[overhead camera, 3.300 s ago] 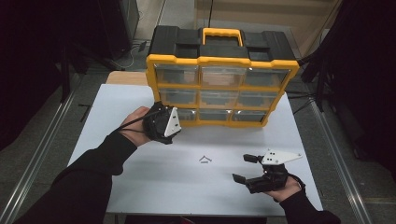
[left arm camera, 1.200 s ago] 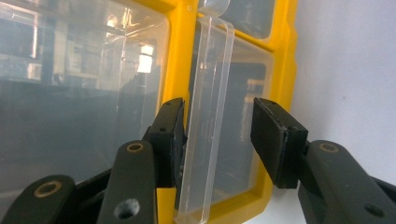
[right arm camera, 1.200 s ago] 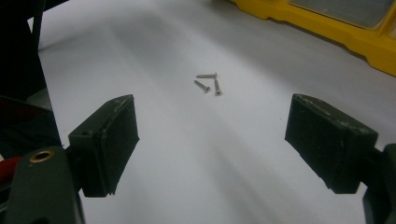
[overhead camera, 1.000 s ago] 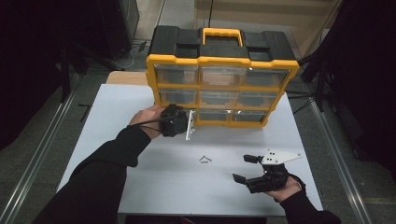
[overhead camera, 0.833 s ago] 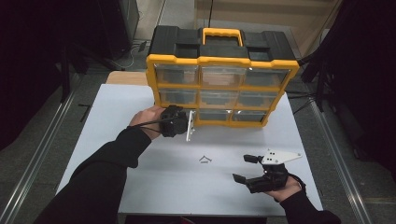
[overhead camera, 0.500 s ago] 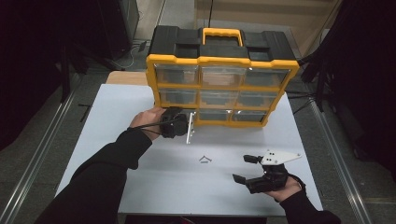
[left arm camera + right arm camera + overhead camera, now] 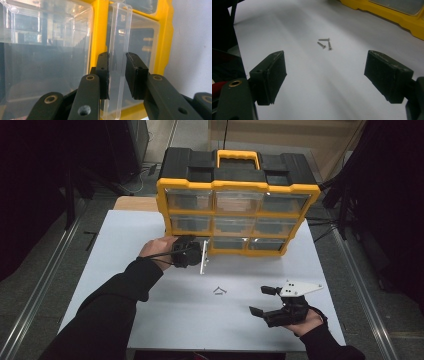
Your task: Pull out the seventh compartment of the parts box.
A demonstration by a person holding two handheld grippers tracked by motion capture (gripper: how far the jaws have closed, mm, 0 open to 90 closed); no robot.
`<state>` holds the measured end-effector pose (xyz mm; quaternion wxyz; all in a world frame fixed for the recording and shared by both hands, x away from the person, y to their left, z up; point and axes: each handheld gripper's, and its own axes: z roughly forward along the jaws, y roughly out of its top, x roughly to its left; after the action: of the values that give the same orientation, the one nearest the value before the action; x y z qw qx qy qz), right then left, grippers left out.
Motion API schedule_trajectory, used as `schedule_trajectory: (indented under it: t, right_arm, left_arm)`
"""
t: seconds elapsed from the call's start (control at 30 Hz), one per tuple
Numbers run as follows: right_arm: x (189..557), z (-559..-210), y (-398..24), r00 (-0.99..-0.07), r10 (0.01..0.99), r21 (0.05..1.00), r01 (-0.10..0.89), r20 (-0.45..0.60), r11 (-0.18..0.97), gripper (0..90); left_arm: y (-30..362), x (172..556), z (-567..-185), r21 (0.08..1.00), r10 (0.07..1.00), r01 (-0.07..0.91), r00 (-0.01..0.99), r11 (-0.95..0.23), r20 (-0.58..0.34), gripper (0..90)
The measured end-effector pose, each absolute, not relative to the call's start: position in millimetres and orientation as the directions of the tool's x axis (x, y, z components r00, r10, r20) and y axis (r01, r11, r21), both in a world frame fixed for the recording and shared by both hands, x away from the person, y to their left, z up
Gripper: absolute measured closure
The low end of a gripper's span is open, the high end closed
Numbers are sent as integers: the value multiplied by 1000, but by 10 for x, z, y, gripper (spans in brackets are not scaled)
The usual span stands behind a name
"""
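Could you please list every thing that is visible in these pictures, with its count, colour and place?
Plastic drawer organiser with carry handle: one, yellow frame and black top, far middle of table.
Clear plastic drawers: nine, transparent, three rows in the organiser.
Clear pull tab of a bottom-row drawer: one, transparent, between the left gripper's pads.
Small metal screws: three, silver, loose at table centre.
Table top: one, white.
Left gripper: one, black, shut on the tab; jaws have just been closing.
Right gripper: one, black, open, near right.

Black sleeves, black claws (image 7: 265,301) with rectangular pads, grey three-cornered top plate.
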<state>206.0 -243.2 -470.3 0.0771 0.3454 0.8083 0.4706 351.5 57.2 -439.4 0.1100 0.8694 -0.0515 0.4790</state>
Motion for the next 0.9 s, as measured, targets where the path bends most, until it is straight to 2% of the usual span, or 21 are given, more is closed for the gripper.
schedule_trajectory:
  t: [0.2,0.3,0.4,0.57,0.7,0.77,0.9]
  right_arm:
    - [2060,-4703,-2431,-750,630,813,487,202,319,189]
    - [2060,-4703,-2431,-750,630,813,487,201,319,189]
    - [2061,-4705,-2430,-750,629,814,487,203,318,189]
    - [2060,-4703,-2429,-750,630,813,486,202,319,191]
    - [2058,-4702,-2428,-751,629,813,487,203,319,192]
    - [2055,-4700,-2430,-750,629,813,487,203,319,194]
    - [2055,-4700,-2432,-750,630,813,487,202,319,194]
  left_arm:
    - [578,3506,-4411,162,38,-188,534,-969,845,723]
    - [584,3497,-4432,180,55,-185,532,-966,845,699]
    - [585,3488,-4450,172,45,-191,534,-966,844,639]
    - [595,3476,-4486,180,56,-198,511,-964,858,641]
    - [595,3458,-4530,152,35,-214,469,-965,883,649]
    - [604,3465,-4524,157,41,-219,457,-963,888,724]
    - [606,3460,-4534,148,33,-226,446,-963,894,732]
